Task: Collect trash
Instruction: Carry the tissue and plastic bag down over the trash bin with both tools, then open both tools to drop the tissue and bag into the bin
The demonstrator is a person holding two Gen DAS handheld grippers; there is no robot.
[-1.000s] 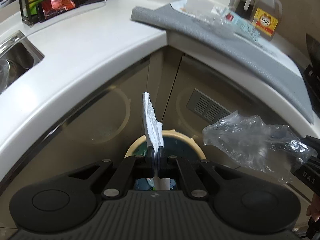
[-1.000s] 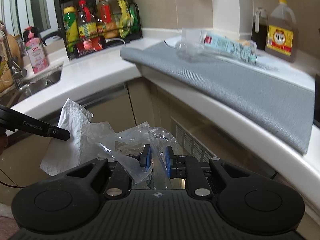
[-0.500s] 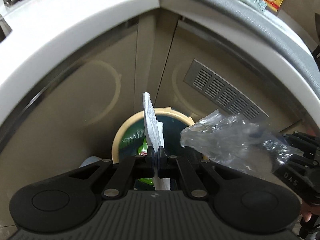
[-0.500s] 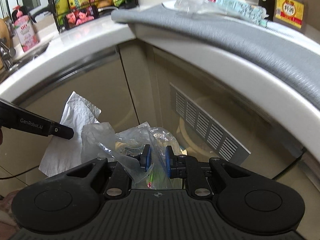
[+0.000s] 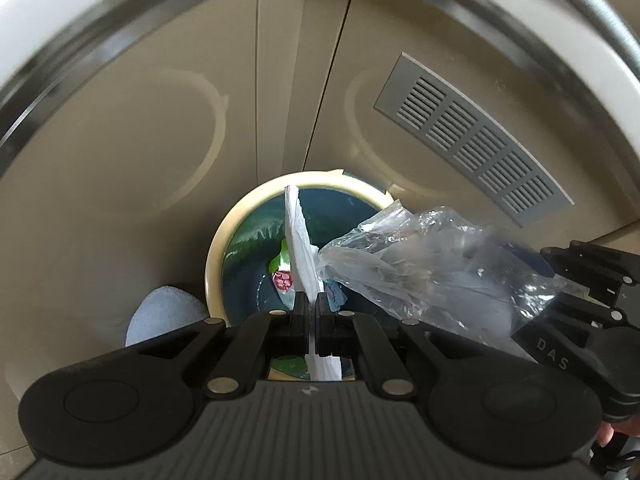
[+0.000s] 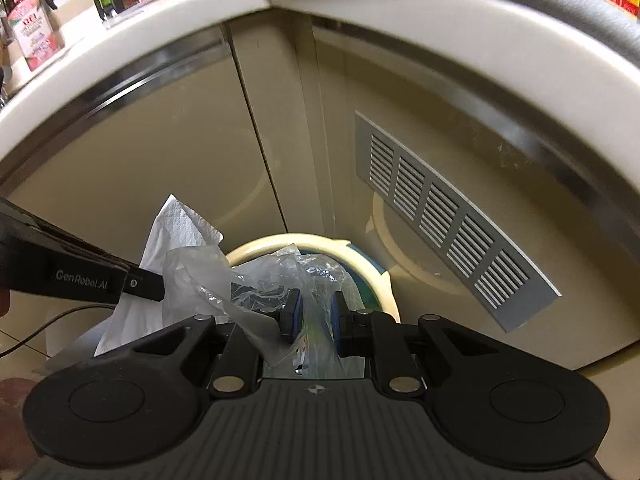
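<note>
Holding a white paper napkin (image 5: pixel 298 236) tight between its two closed fingers, the left gripper (image 5: pixel 309 308) points down at a round trash can (image 5: pixel 216 256). The napkin stands up thin and tall, right over the open top of the can. The right gripper (image 6: pixel 314 312) is pinching a crinkly clear plastic bag (image 6: pixel 224 280), and the bag puffs out over the can's cream rim too. Seen from the left camera, the bag sits just beside the napkin, and it may be touching it. Inside the can there is a dark green liner (image 5: pixel 248 240) with some small bits of trash at the bottom. The can stands on the floor in the corner of the tan cabinets (image 6: pixel 160 152), near a gray vent (image 6: pixel 440 216).
</note>
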